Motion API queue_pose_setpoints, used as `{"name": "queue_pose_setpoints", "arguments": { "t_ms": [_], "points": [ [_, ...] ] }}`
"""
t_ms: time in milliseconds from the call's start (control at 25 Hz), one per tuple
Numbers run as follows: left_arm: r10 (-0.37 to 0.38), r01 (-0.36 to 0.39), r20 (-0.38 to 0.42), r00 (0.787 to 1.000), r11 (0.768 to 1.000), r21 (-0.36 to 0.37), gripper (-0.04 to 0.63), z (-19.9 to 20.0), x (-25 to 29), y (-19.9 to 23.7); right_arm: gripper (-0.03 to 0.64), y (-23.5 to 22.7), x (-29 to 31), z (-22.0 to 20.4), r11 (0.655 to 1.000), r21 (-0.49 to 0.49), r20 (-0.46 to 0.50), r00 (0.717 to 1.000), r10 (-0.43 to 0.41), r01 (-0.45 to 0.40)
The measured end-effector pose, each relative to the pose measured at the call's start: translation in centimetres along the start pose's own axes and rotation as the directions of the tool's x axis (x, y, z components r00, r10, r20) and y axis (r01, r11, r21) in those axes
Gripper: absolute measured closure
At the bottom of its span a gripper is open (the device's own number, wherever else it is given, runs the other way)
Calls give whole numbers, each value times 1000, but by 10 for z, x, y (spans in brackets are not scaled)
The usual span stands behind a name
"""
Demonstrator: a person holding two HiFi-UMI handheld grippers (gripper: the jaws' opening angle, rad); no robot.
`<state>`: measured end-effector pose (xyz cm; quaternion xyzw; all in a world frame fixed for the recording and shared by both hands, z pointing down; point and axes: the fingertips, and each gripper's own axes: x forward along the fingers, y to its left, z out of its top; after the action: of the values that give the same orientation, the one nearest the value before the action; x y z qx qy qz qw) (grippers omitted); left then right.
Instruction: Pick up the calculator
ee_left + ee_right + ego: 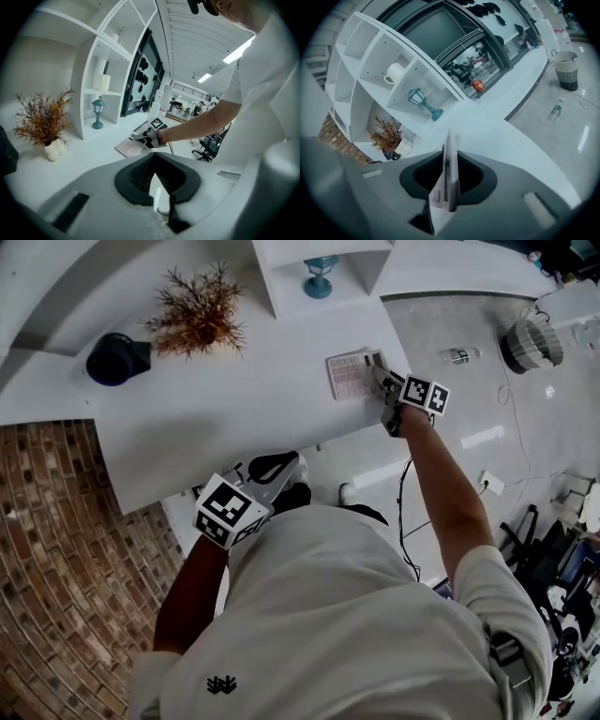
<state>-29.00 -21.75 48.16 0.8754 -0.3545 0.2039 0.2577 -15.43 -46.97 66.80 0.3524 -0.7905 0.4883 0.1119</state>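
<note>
The pink-and-white calculator (349, 376) lies near the right edge of the white table (234, 418). My right gripper (380, 371) reaches in from the right and is shut on its right side. In the right gripper view the calculator (449, 173) stands edge-on between the jaws of the right gripper (449, 154). My left gripper (277, 468) hovers at the table's front edge, close to my body, well away from the calculator. Its jaws (154, 157) are shut with nothing between them. From there the calculator (127, 147) shows far ahead with the right gripper on it.
A dried plant (197, 315) and a dark round object (117, 359) stand at the table's back left. A teal lantern (319, 277) sits in the white shelf behind. On the floor to the right are a bottle (459, 355) and a wastebasket (532, 341).
</note>
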Motion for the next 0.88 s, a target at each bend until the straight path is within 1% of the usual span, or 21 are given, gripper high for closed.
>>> {"name": "queue_pose_setpoints", "arguments": {
  "t_ms": [40, 200, 360, 600, 880],
  "points": [
    [-13, 13, 3, 1000, 1000, 7, 589, 3, 1, 4, 531, -1, 0, 0, 1000, 7, -7, 1000, -2, 2],
    [-56, 56, -5, 998, 998, 26, 589, 6, 6, 18, 535, 1, 0, -2, 1000, 31, -11, 1000, 2, -2],
    [-95, 96, -21, 995, 994, 44, 589, 8, 12, 26, 541, 5, -3, -3, 999, 46, 9, 1000, 12, -12],
    [-142, 143, -30, 989, 987, 68, 589, 12, 16, 25, 552, 18, -14, 2, 999, 29, 35, 999, 27, -28],
    [-161, 163, -27, 987, 984, 78, 589, 11, 21, 20, 552, 29, -34, 7, 999, -14, 57, 998, 32, -31]
  ]
}}
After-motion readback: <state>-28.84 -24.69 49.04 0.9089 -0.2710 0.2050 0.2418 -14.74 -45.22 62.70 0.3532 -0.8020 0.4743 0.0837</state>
